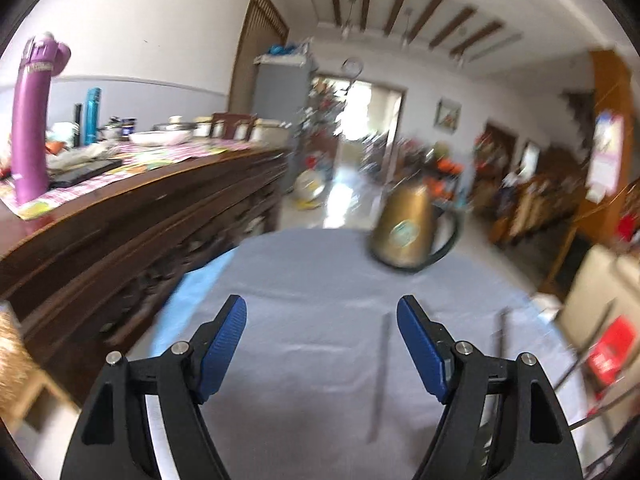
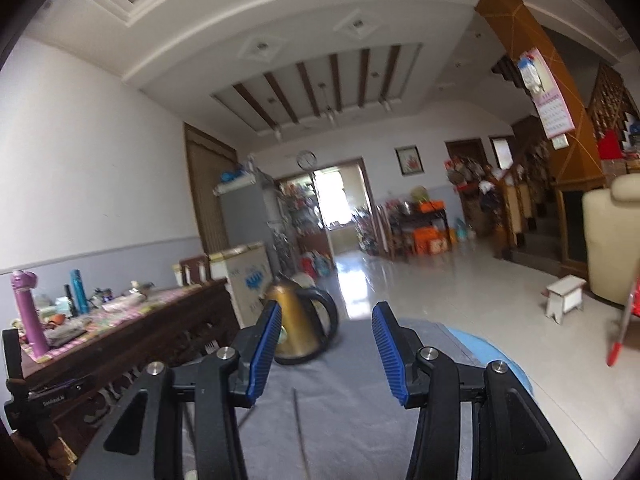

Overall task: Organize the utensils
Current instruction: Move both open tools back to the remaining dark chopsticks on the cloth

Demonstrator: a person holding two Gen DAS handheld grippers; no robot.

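Both the left tool [image 1: 322, 312] and right tool [image 2: 326, 320] gape empty above the tabletop [image 1: 304, 280], where two thin utensils [image 1: 380, 376] and one kettle [image 1: 408, 232] lie.

I am in a lived-in home: a long dark wooden sideboard [image 1: 132, 216] at the left carries bottles and bowls, a framed picture [image 2: 409, 161] and wall clock [image 2: 306, 159] hang ahead, and a staircase [image 2: 532, 216] rises at right.
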